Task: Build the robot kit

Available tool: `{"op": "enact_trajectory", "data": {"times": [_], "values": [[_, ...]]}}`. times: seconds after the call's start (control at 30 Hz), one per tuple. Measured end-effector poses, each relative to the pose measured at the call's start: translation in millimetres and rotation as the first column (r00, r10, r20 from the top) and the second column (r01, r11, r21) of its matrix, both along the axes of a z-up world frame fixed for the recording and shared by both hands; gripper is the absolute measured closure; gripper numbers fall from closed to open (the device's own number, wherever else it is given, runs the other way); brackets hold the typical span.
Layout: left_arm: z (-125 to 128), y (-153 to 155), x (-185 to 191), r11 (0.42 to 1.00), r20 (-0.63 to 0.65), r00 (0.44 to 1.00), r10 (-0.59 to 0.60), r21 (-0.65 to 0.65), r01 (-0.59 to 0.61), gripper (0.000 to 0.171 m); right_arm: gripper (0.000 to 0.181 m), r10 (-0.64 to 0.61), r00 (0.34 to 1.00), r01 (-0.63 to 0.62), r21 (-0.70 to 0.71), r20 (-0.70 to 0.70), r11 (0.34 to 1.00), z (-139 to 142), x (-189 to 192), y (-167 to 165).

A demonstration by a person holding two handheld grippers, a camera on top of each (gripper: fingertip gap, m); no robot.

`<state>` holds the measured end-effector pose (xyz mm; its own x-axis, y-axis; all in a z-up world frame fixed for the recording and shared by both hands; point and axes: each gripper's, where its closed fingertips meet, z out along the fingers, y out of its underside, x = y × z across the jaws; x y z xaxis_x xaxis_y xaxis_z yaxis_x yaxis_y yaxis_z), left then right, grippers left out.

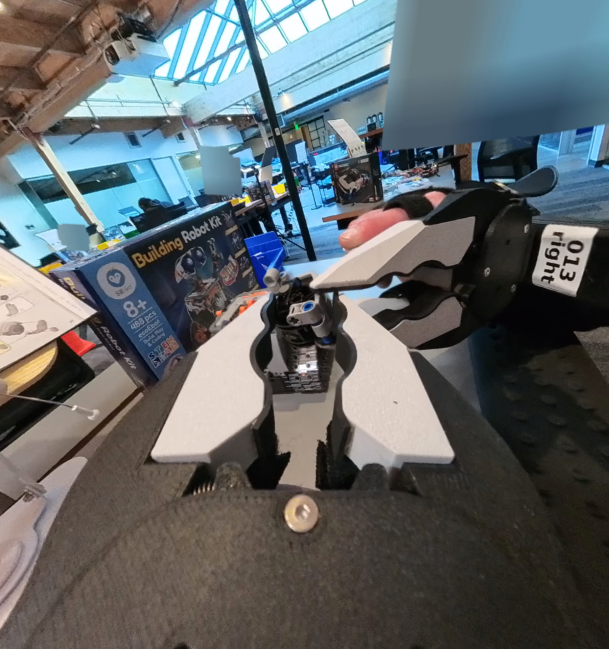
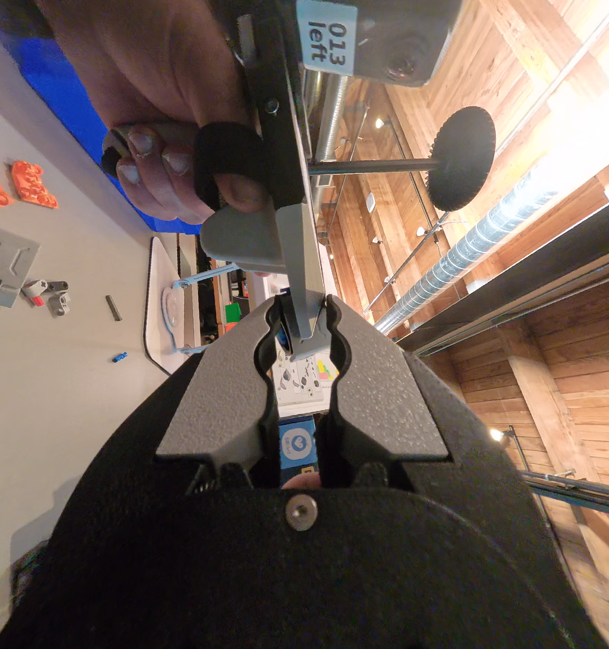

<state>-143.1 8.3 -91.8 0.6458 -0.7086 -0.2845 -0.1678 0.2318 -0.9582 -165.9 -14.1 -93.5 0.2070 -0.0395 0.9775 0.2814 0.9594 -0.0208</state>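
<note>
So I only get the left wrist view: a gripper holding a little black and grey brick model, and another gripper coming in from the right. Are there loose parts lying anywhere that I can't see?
Observer: Yes. The right wrist view shows two orange pieces lying on the pale table, outside your frame.
Operator: Anything else there?
Observer: A flat grey plate lies near them, and a small blue pin lies on its own, apart from it.
Operator: And what's between the other gripper's fingers?
Observer: In its own camera, the right gripper straddles one grey finger of the left gripper. I can't tell whether it is clamped.
</note>
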Motion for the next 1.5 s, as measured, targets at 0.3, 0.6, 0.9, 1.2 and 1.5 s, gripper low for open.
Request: {"op": "enact_trajectory", "data": {"times": [0.3, 0.6, 0.9, 1.2, 1.5], "values": [[4, -3, -3, 0.998, 0.059, 0.996, -0.065, -0.018, 0.066, 0.143, 0.134, 0.092, 0.996, -0.095, -0.226, -0.021, 0.970, 6, 8, 5], [5, -13, 0, 0.976, 0.139, 0.972, -0.189, -0.079, 0.201, 0.143, 0.142, 0.100, 0.995, -0.095, -0.233, 0.010, 0.968, 3, 10, 6], [5, -13, 1, 0.988, 0.083, 0.985, -0.148, -0.028, 0.151, 0.139, 0.148, 0.093, 0.995, -0.095, -0.212, -0.019, 0.973, 4, 8, 3], [5, -10, 1, 0.991, 0.102, 0.988, -0.119, -0.047, 0.124, 0.145, 0.148, 0.023, 0.991, -0.039, -0.116, -0.132, 0.992, 19, 13, 12], [5, -11, 0, 0.987, 0.111, 0.982, -0.150, -0.035, 0.155, 0.146, 0.147, 0.009, 0.990, -0.013, -0.032, -0.142, 0.999, 19, 12, 9]]}}
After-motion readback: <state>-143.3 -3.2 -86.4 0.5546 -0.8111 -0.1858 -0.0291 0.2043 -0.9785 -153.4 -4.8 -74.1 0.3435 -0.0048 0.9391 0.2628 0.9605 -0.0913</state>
